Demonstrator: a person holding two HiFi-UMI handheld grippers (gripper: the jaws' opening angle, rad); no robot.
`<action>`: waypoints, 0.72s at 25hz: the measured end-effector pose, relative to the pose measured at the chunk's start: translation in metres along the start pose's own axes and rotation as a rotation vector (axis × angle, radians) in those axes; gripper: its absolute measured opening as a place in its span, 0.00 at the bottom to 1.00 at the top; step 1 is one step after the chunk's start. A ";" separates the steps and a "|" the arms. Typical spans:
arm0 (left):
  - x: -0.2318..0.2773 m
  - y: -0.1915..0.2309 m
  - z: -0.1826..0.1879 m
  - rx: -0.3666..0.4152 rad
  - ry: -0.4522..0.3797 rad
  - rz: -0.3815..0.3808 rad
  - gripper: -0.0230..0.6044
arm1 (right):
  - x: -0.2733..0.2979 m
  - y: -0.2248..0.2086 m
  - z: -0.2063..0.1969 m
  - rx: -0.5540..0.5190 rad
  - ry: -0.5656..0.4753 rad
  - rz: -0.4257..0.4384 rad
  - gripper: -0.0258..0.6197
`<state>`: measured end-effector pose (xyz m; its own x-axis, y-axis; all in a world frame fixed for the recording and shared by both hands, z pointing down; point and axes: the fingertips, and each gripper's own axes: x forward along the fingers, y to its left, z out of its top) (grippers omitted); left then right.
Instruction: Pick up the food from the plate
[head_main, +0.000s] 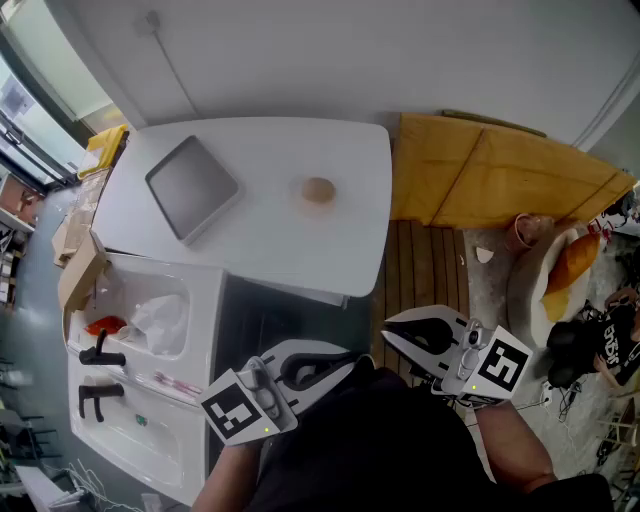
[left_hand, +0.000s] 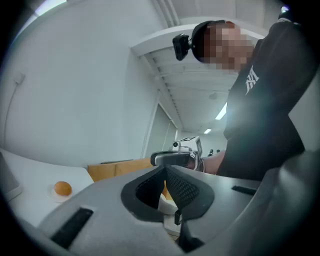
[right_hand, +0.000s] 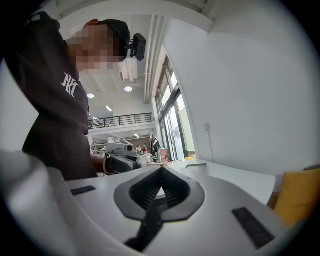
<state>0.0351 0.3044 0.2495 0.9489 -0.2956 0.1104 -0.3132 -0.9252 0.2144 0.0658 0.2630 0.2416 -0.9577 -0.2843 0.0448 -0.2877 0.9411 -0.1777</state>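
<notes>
A small round brown piece of food (head_main: 318, 190) sits on a pale plate (head_main: 303, 200) on the white table (head_main: 260, 240), right of a grey square tray (head_main: 192, 187). The left gripper view shows the food (left_hand: 62, 188) far off at lower left. Both grippers are held low by the person's body, well short of the table. My left gripper (head_main: 350, 363) is shut and empty, with its jaws (left_hand: 165, 169) meeting at the tip. My right gripper (head_main: 390, 327) is also shut with nothing in it, jaws (right_hand: 161, 168) closed. Each gripper faces the other: the right gripper (left_hand: 175, 158), the left gripper (right_hand: 120, 161).
A yellow padded bench (head_main: 500, 170) stands right of the table over a wooden floor (head_main: 420, 270). A white cart (head_main: 140, 340) with a plastic bag and black handles is at lower left. Cardboard pieces (head_main: 80, 265) lie at the left edge.
</notes>
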 end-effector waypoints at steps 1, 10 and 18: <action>0.001 0.000 0.000 -0.002 0.002 -0.002 0.05 | 0.001 0.001 0.001 -0.002 0.000 0.003 0.04; 0.000 -0.010 -0.005 -0.020 -0.004 -0.009 0.05 | 0.004 0.013 -0.004 0.004 -0.003 0.018 0.04; -0.008 -0.011 0.001 -0.037 -0.034 -0.021 0.05 | -0.016 0.002 0.006 -0.044 -0.050 -0.043 0.04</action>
<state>0.0310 0.3170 0.2451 0.9559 -0.2844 0.0725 -0.2935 -0.9220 0.2525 0.0810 0.2681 0.2350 -0.9433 -0.3321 0.0022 -0.3294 0.9347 -0.1336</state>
